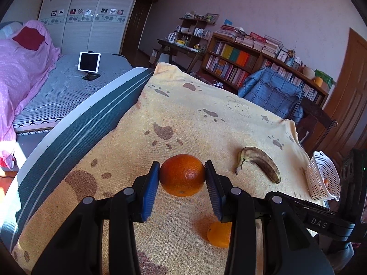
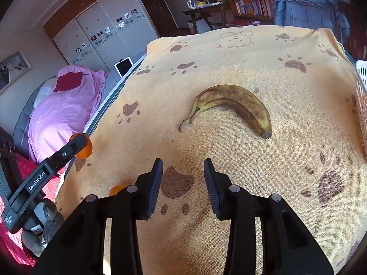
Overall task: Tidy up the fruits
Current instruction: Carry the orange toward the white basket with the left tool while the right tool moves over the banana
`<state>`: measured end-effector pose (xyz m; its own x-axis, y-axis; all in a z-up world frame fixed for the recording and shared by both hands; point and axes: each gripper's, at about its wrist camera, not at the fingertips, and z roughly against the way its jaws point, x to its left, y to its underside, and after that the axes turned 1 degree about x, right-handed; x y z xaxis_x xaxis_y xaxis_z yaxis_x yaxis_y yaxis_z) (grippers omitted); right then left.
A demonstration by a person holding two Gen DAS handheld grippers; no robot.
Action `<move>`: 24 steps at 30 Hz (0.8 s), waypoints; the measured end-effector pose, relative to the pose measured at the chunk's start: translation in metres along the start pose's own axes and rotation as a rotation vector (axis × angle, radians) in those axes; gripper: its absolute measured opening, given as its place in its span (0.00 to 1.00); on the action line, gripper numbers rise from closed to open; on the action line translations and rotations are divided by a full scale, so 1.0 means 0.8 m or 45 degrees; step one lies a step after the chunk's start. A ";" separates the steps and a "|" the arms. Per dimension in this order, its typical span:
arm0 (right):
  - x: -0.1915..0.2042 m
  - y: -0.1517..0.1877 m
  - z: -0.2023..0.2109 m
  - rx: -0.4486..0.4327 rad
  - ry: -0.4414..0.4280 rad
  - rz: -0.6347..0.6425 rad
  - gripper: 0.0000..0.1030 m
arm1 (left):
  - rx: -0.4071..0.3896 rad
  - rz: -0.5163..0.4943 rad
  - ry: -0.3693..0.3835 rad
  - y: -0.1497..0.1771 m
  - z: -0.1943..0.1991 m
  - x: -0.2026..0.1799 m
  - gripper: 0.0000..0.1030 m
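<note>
My left gripper (image 1: 182, 171) is shut on a dark orange (image 1: 182, 175) and holds it above the yellow paw-print towel (image 1: 183, 119). A second orange (image 1: 219, 233) lies on the towel below its right finger. A brown-spotted banana (image 1: 259, 162) lies to the right, and a white basket (image 1: 323, 176) stands at the right edge with something orange inside. My right gripper (image 2: 183, 167) is open and empty above the towel (image 2: 252, 160), just short of the banana (image 2: 231, 105). The left gripper with its orange (image 2: 84, 151) shows at the left of the right wrist view. The basket (image 2: 362, 96) is at the right edge.
The towel covers a table beside a bed with a grey mattress (image 1: 68, 91) and pink bedding (image 1: 20, 75). A tablet on a stand (image 1: 89, 61) sits on the mattress. A chair with a blue blanket (image 1: 273, 91) and a bookshelf (image 1: 252, 61) stand beyond the table.
</note>
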<state>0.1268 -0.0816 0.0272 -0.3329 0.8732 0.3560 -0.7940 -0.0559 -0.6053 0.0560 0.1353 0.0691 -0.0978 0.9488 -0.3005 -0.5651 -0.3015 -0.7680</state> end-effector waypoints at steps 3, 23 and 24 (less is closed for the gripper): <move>0.000 0.007 0.001 0.003 -0.003 -0.007 0.37 | -0.015 -0.009 -0.001 -0.004 0.007 0.000 0.39; -0.111 0.071 0.111 -0.186 0.177 -0.188 0.46 | 0.042 -0.299 0.310 -0.015 -0.006 -0.191 0.39; -0.119 0.073 0.118 -0.197 0.183 -0.199 0.46 | 0.055 -0.314 0.328 -0.013 -0.010 -0.203 0.39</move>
<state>0.0637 -0.2135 0.0250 -0.1275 0.9259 0.3556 -0.7392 0.1503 -0.6565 0.0842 -0.0166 0.1217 0.2528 0.9357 -0.2462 -0.5803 -0.0570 -0.8124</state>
